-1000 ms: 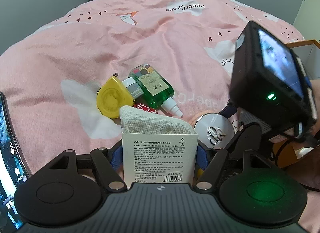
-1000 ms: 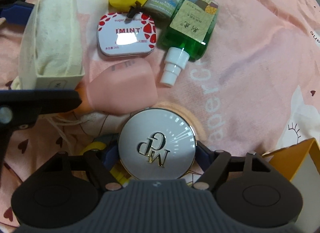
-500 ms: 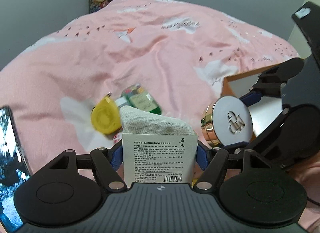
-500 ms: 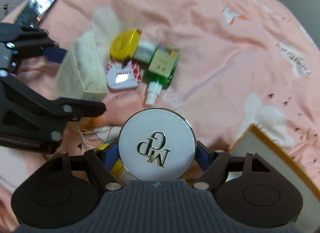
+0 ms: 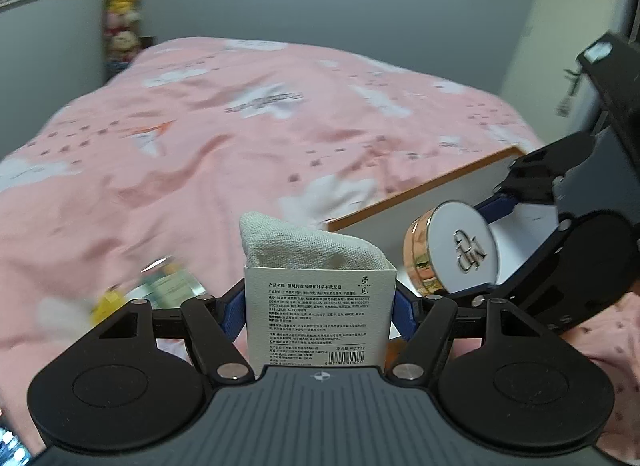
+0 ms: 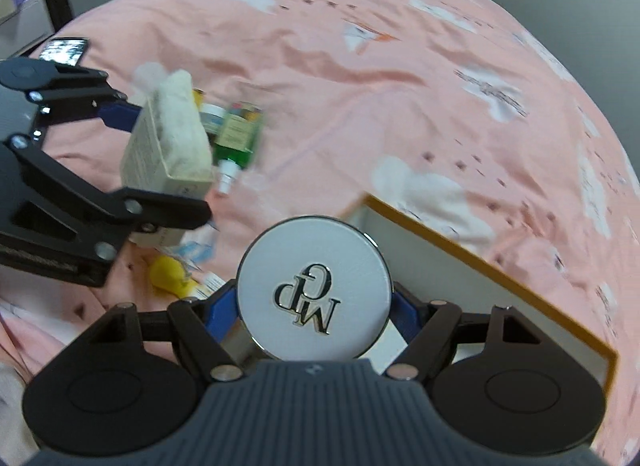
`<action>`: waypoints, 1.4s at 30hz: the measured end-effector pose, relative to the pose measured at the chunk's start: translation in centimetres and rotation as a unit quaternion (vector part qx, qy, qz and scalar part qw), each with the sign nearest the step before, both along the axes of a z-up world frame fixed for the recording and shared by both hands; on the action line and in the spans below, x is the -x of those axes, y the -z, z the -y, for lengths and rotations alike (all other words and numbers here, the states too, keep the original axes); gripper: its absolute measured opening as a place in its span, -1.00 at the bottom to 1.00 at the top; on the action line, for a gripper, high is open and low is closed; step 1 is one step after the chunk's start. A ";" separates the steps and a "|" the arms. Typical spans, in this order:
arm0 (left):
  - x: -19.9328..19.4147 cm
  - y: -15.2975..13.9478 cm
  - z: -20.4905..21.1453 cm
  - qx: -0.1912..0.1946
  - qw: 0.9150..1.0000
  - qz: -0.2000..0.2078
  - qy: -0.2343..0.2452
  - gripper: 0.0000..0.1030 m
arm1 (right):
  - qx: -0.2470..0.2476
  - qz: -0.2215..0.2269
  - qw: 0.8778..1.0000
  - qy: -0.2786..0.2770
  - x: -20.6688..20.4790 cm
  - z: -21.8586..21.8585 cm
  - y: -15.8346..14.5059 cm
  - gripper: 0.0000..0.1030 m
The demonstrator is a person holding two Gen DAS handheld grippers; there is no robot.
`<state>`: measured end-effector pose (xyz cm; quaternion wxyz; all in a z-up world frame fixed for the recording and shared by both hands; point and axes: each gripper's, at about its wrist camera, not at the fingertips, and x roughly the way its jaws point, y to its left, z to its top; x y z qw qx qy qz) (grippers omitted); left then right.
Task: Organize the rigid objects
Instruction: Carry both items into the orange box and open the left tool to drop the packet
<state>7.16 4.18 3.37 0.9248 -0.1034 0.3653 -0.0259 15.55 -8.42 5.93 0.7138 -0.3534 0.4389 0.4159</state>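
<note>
Left tongs (image 5: 320, 306) hiding blurred green bottle (image 6: 236, 137) behind box (image 5: 320, 314).

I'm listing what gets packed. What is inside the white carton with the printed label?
A grey-white cloth pouch sticks out of the open top of the white carton. Whatever the pouch holds, and the carton's lower part, is hidden by the walls.

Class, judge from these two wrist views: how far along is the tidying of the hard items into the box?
Done: nothing can be seen inside the orange-edged box yet. In hand: the left gripper clamps a white carton with a cloth pouch in it; the right gripper clamps a round compact, held above the box. Left: a green bottle, a small jar and yellow items lie on the pink bedspread.
</note>
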 end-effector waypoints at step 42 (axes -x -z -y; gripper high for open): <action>-14.4 9.7 11.2 -0.069 0.967 -0.197 0.146 0.57 | 0.117 -0.039 0.984 0.130 -8.4 9.8 7.2 0.48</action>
